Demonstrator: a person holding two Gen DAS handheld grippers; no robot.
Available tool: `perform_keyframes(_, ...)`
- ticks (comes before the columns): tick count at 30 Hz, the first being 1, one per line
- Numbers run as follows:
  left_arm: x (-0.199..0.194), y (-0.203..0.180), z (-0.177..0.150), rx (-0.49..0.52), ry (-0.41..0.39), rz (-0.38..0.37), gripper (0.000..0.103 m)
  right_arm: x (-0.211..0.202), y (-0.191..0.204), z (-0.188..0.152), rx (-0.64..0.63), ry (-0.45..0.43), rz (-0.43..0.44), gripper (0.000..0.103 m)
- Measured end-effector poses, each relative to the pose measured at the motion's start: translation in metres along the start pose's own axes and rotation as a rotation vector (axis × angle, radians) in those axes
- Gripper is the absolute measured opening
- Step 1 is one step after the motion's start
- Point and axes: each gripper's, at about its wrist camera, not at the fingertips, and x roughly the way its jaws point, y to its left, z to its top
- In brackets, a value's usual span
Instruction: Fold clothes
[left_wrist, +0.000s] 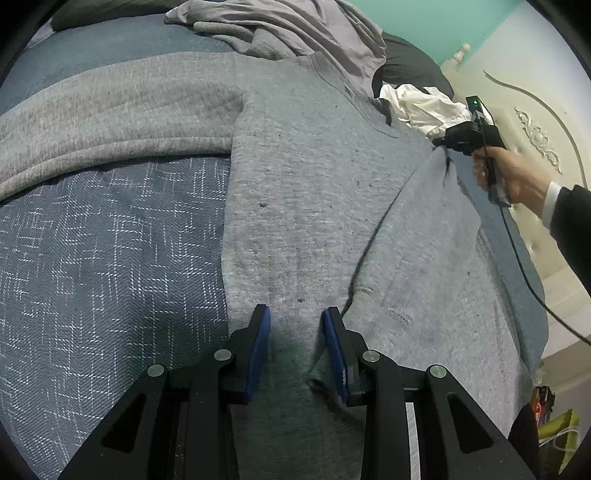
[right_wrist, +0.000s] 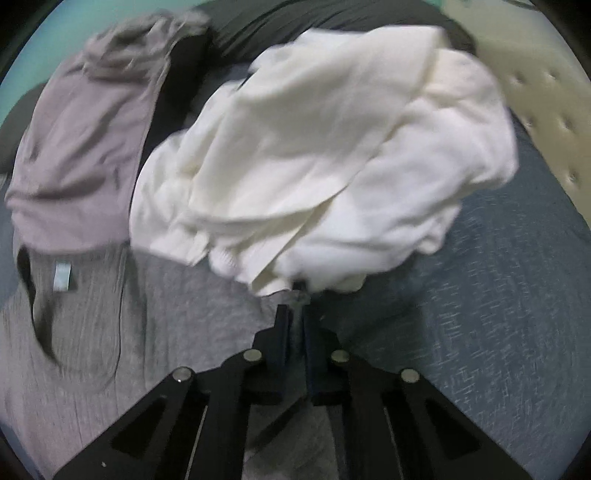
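A grey sweatshirt (left_wrist: 314, 184) lies spread flat on the bed, its left sleeve (left_wrist: 110, 122) stretched out to the side. My left gripper (left_wrist: 297, 317) hovers over its lower hem with the blue pads apart; cloth shows under the gap, and the pads do not press on it. At the sweatshirt's far right edge my right gripper (left_wrist: 445, 146), held by a person's hand (left_wrist: 517, 173), pinches a raised peak of the grey fabric. The blurred right wrist view shows the right gripper (right_wrist: 295, 310) shut on a bit of the grey sweatshirt (right_wrist: 166, 314).
A crumpled white garment (right_wrist: 332, 147) lies just beyond the right gripper, a lilac garment (right_wrist: 74, 155) to its left, dark clothing behind. Blue patterned bedcover (left_wrist: 110, 258) lies on the left. A cream headboard (left_wrist: 535, 129) bounds the right side. A cable (left_wrist: 524, 273) trails from the right gripper.
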Motion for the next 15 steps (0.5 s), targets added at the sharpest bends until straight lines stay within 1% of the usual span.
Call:
perform_keyframes(3, 0.001, -0.001, -0.002, 0.0, 0.0, 0.001, 0.033, 0.006, -0.004, 0.0, 0.013, 0.007, -0.014, 0.006)
perform_keyframes(8, 0.002, -0.001, -0.003, 0.0, 0.003, 0.004, 0.033, 0.009, -0.019, 0.002, 0.079, 0.012, 0.042, 0.008)
perform_keyframes(10, 0.002, -0.002, -0.003, 0.001, 0.003, 0.006, 0.033, 0.004, -0.025, 0.003, 0.109, -0.012, 0.078, 0.008)
perform_keyframes(11, 0.002, -0.002, -0.003, 0.001, 0.003, 0.007, 0.033, -0.001, -0.029, 0.004, 0.119, -0.029, 0.092, 0.01)
perform_keyframes(13, 0.002, -0.003, -0.004, 0.002, 0.004, 0.009, 0.033, -0.012, -0.037, 0.005, 0.12, -0.059, 0.093, 0.01)
perform_keyframes(15, 0.002, -0.003, -0.003, 0.003, 0.005, 0.011, 0.033, -0.028, -0.05, 0.002, 0.134, -0.08, 0.112, 0.01)
